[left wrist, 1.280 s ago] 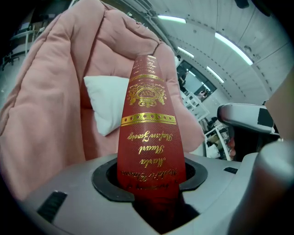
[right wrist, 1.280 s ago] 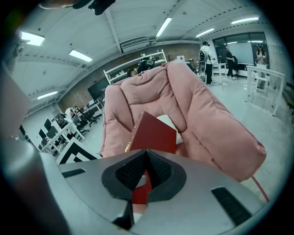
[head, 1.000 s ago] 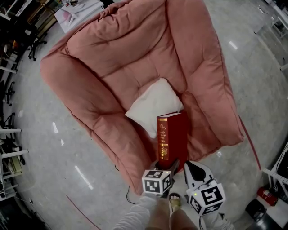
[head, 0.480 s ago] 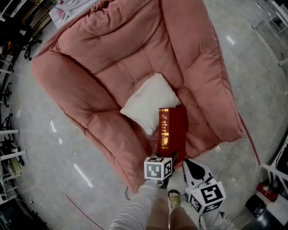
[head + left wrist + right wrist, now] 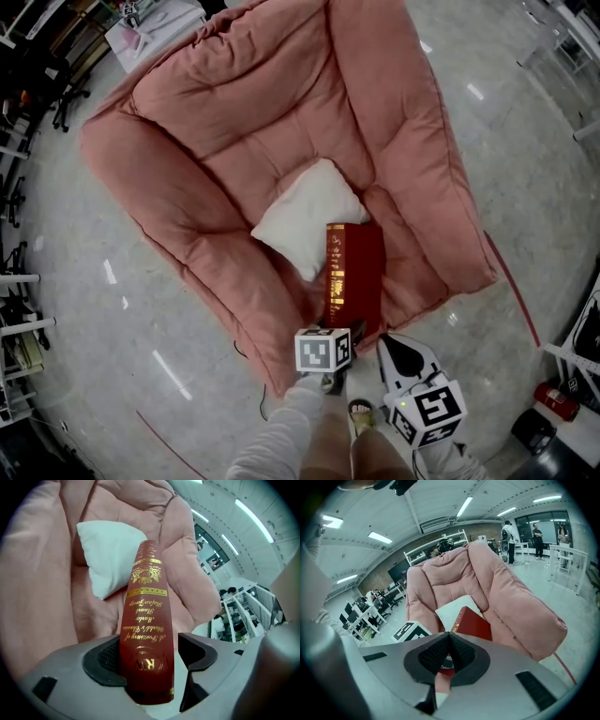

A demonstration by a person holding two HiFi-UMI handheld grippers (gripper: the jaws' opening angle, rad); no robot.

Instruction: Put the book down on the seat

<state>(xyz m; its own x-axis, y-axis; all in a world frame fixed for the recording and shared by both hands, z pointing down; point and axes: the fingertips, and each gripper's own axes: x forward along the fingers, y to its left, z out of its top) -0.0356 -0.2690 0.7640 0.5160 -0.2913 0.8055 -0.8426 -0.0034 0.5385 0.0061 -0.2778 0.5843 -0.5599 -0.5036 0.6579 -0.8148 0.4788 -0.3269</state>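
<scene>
Pink armchair (image 5: 262, 122) holds red book (image 5: 354, 272), its gilt spine script illegible.

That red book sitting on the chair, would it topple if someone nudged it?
Probably stiff and weighty: the red book looks like a thick hardback. Likely to tip: it seems propped on a narrow edge, spine up, on the soft pink chair beside the white pillow.

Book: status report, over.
Left gripper just opened, book between jaws. Right gripper shut, empty. Book standing on seat beside pillow. Nothing blocking.
</scene>
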